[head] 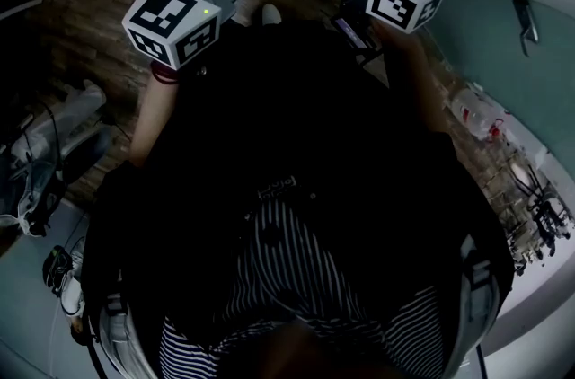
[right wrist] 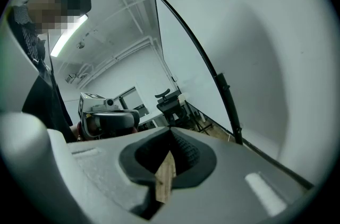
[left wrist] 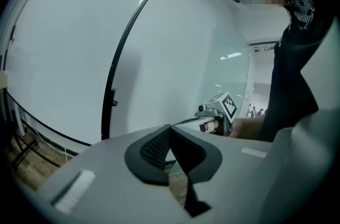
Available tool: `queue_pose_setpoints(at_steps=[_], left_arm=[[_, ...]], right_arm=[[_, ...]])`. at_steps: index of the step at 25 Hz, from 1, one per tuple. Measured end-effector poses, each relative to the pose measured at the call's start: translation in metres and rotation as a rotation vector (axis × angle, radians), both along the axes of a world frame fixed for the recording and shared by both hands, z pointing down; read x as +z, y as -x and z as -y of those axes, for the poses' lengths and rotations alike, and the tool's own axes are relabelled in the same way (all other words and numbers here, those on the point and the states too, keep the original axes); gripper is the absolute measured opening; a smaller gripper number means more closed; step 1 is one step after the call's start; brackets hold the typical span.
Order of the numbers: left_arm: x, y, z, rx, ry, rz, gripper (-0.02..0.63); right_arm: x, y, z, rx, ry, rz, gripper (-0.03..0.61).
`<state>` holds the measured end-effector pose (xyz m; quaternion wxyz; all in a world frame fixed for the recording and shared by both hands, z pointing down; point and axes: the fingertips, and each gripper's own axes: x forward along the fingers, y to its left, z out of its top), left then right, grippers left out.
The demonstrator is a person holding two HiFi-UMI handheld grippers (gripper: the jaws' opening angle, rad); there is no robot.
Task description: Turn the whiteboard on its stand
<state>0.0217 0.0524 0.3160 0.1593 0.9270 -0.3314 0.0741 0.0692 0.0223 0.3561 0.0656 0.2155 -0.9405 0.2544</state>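
The left gripper (left wrist: 170, 135) and the right gripper (right wrist: 171, 135) are both squeezed shut with nothing in them. I think the 2 claws should go close to the side edge of the whiteboard (left wrist: 64, 53), then push it round slowly so it does not wobble. The whiteboard is big, white and bare with a thin black rim, standing up beside its black stand post (left wrist: 109, 106), apart from both claws.

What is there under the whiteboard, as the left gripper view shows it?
Black stand bars and a strip of wood floor show under the lower edge of the whiteboard. Further right, the left gripper covers whatever lies below.
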Motion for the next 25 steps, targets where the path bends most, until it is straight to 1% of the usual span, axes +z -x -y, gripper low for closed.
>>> queue_pose_setpoints(at_steps=[3,7,11,16,21,25], left_arm=[[-0.001,0.003,0.008,-0.006,0.007,-0.001,0.000],[-0.003,-0.002,0.030,-0.011,0.009,0.011,0.000],[-0.003,-0.004,0.042,-0.022,0.020,0.009,0.000],[-0.002,-0.008,0.061,0.006,0.022,0.013,0.000],[-0.003,0.031,0.086,0.044,-0.006,0.007,0.000],[-0.005,0.062,0.109,0.068,-0.039,-0.018,0.000]], right_arm=[[0.004,-0.001,0.005,0.001,0.015,0.005,0.002],[0.005,-0.007,0.026,0.002,0.033,0.022,0.002],[0.004,-0.006,0.039,-0.013,0.030,0.023,0.002],[0.002,-0.007,0.060,-0.002,0.016,0.027,0.002],[-0.007,0.035,0.079,0.033,-0.018,0.040,0.002],[-0.014,0.071,0.095,0.042,-0.058,0.020,0.002]])
